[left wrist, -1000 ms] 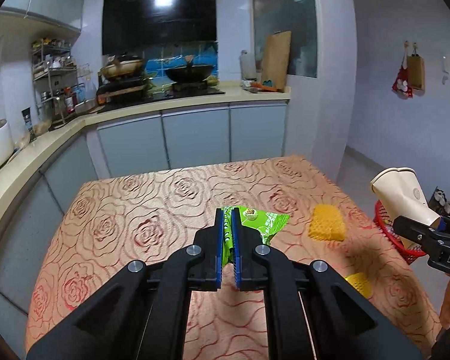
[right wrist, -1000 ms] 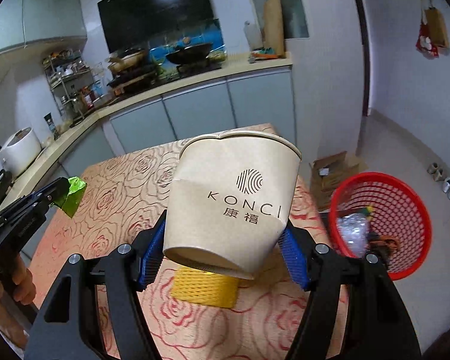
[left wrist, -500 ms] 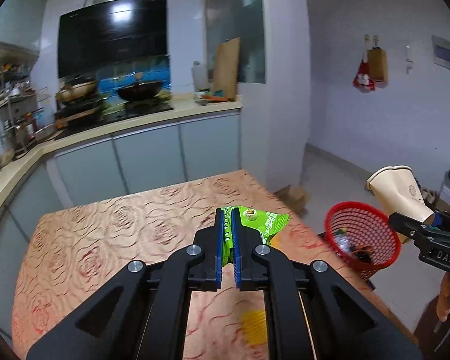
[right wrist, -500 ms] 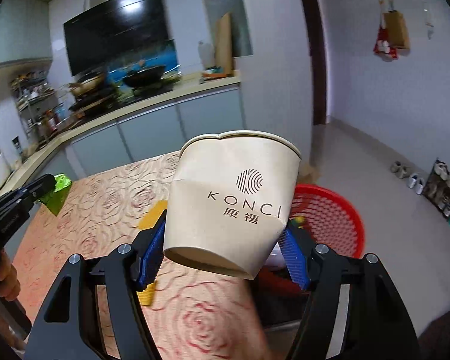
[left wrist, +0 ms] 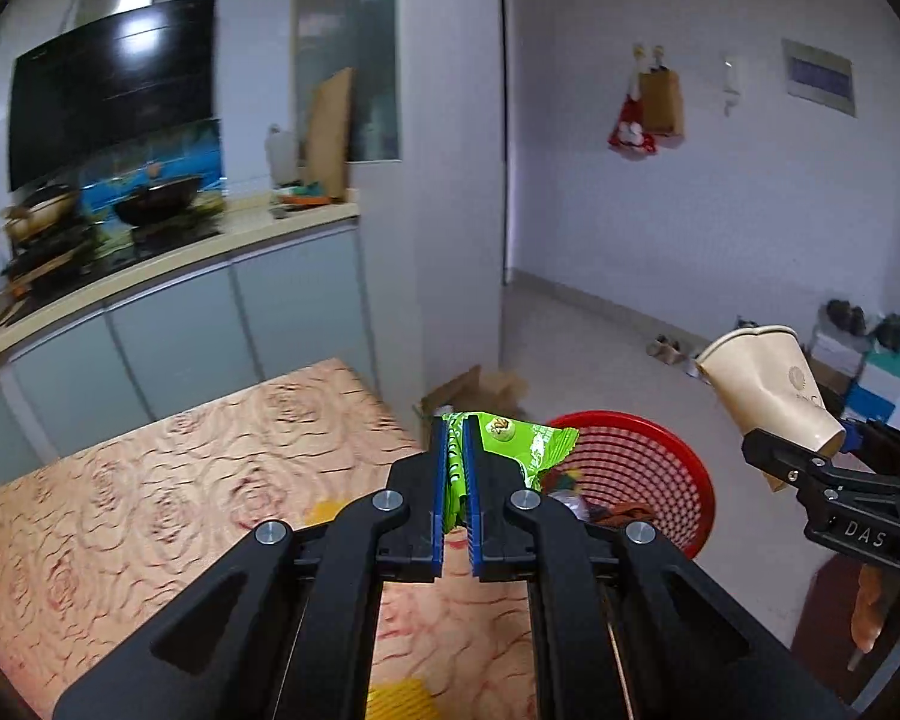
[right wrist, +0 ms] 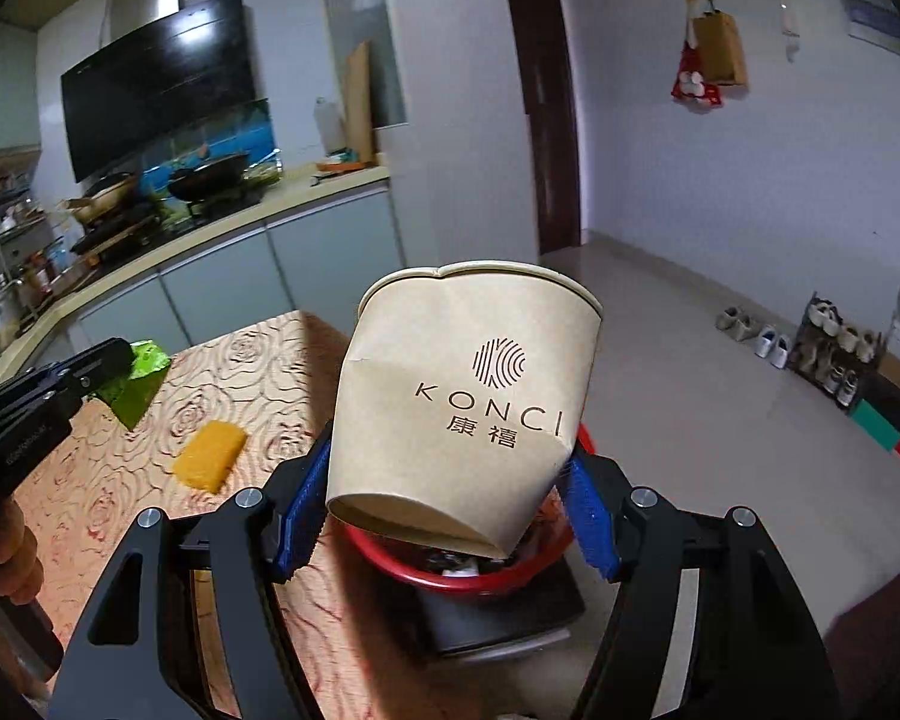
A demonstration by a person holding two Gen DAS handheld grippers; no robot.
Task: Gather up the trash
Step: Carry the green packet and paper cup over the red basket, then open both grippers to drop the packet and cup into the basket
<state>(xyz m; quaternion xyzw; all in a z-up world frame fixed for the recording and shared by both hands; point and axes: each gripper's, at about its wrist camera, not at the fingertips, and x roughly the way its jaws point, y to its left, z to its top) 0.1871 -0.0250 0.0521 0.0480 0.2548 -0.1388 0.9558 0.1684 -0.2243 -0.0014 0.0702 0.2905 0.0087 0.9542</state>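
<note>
Since a second ago both hands have swung off the table [left wrist: 150,480] toward the red basket [left wrist: 678,462], which now shows at about 3 o'clock of the left gripper [left wrist: 456,468]. That gripper is clamped narrow on a green wrapper [left wrist: 522,438]: light, limp, slippery film, pinched near one end, its length trailing toward 2 o'clock. A yellow sponge [right wrist: 210,456] lies on the cloth. Further right, the right gripper [right wrist: 450,498] holds a paper cup [right wrist: 468,396] with jaws fairly wide, gripped low on its creased wall; light and easily crushed, its axis tilts, mouth toward 12 o'clock, above the basket
</note>
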